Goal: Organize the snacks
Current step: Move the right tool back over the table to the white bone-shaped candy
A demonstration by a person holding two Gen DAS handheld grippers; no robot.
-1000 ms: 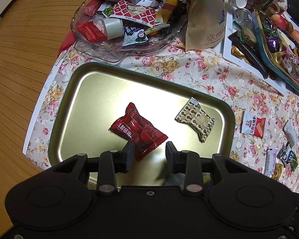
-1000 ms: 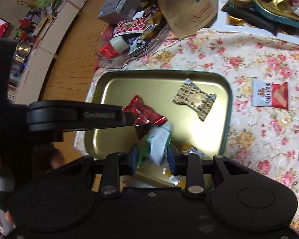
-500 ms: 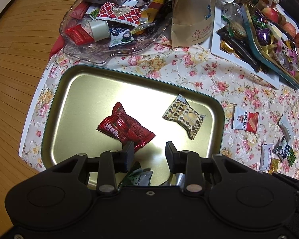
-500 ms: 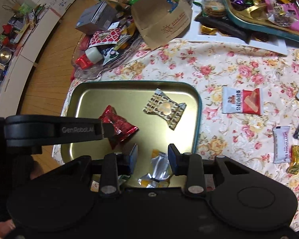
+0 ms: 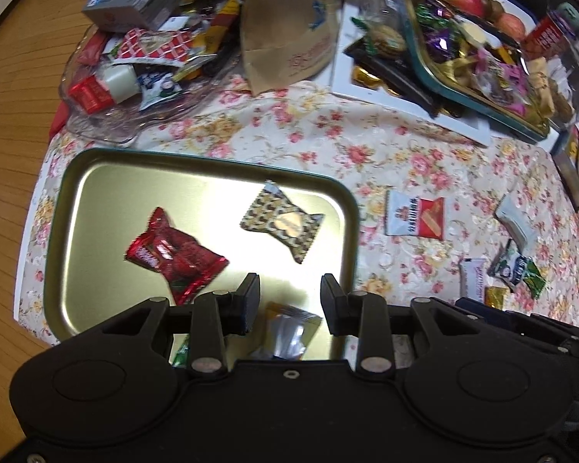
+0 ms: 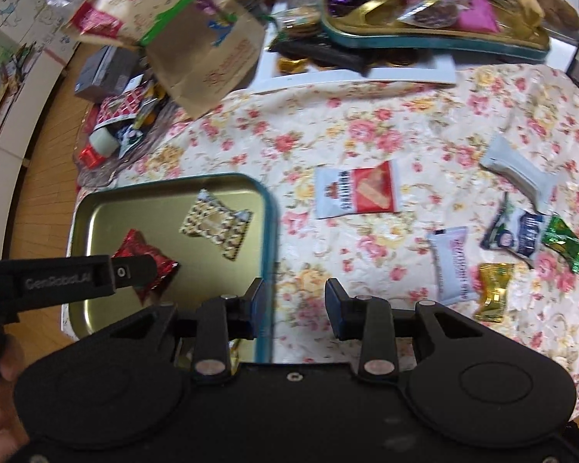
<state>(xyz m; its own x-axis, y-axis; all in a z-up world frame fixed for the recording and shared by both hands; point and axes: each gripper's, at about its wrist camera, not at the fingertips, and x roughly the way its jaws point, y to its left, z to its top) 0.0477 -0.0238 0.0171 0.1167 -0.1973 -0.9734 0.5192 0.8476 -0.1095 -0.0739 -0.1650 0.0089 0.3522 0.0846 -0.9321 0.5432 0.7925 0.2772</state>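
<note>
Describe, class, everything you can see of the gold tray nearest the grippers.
The gold tray is a shallow, rounded-corner rectangle, apparently shiny metal, with a dark green rim. It lies flat on the floral cloth at the table's edge. A red candy and a patterned black-and-gold candy lie on it, apart; a silver-and-orange wrapper lies on its near part. Neither gripper touches it.

I see a gold tray (image 5: 63, 231) holding a red snack (image 5: 173, 256), a patterned snack (image 5: 283, 223) and a silver packet (image 5: 289, 332) at its near edge. Loose on the cloth: a red-white packet (image 6: 355, 193), grey (image 6: 517, 169), blue (image 6: 515, 233), green (image 6: 565, 243) and gold (image 6: 492, 285) sweets.
</note>
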